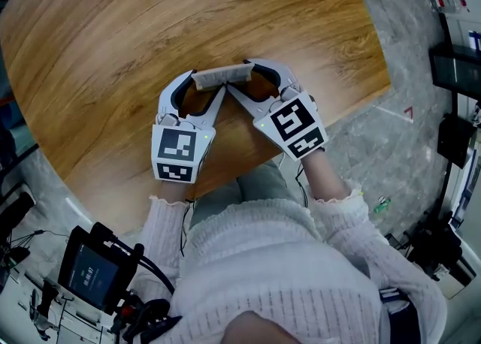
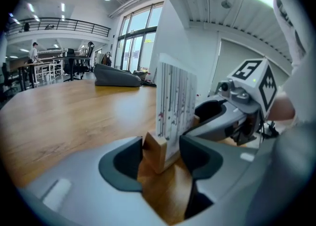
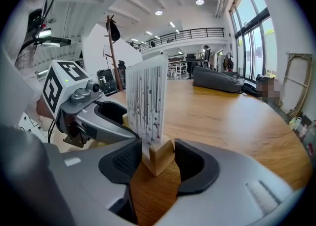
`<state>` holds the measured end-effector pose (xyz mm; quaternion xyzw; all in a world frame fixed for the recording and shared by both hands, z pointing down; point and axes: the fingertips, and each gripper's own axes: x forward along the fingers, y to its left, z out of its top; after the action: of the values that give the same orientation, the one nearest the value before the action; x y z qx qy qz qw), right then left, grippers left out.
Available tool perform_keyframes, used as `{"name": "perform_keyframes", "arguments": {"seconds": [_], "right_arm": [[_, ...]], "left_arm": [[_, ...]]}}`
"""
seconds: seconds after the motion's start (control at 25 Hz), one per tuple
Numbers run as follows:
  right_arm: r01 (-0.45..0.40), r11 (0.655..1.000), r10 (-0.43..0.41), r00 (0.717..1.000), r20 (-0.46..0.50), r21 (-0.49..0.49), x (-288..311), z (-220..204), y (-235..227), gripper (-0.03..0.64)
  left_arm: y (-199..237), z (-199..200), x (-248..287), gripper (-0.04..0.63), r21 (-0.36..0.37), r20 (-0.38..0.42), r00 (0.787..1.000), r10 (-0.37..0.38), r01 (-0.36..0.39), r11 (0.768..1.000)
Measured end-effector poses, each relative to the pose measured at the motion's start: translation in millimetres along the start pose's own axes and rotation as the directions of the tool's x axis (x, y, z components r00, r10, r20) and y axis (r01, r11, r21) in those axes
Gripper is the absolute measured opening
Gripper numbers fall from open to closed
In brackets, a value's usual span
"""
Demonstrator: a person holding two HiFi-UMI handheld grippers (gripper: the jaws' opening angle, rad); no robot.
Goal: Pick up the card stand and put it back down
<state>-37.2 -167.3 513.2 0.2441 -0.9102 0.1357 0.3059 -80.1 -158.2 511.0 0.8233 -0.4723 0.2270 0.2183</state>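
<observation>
Card stand (image 1: 223,76), striped, wood-based, loose between closing jaws: left gripper (image 2: 160,157), right gripper (image 3: 157,157)

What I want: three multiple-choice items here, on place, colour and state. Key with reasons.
1. Where is the card stand?
A) between both grippers' jaws
B) at the table's far edge
C) on the floor

2. What colour is its base?
A) black
B) light wood
C) red

3. How is the card?
A) lying flat
B) bent double
C) upright

Key: 1 A, the card stand has one end in the left gripper, the other in the right gripper, both sets of jaws closing round it; 2 B, the base is pale wood; 3 C, the card stands up in its slot.
</observation>
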Motion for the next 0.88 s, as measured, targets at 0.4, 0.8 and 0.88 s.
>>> {"name": "perform_keyframes", "arguments": {"seconds": [0.4,0.8,0.88], "right_arm": [[0.026,1.0,-0.026,1.0,-0.002,-0.005,0.1,4.8,-1.5,0.193],[0.048,0.999,-0.048,0.999,0.021,-0.023,-14.4,18.2,-6.9,0.19],[0.051,0.998,-0.05,0.998,0.038,-0.022,-19.8,25.2,-7.0,0.19]], "left_arm": [[4.0,5.1,-0.2,0.229,0.001,0.009,1.0,0.005,-0.005,1.0],[-1.6,23.8,-4.5,0.229,0.021,0.042,0.999,-0.007,0.006,1.0],[-2.2,30.8,-9.3,0.228,0.026,0.056,0.998,-0.01,0.008,1.0]]}}
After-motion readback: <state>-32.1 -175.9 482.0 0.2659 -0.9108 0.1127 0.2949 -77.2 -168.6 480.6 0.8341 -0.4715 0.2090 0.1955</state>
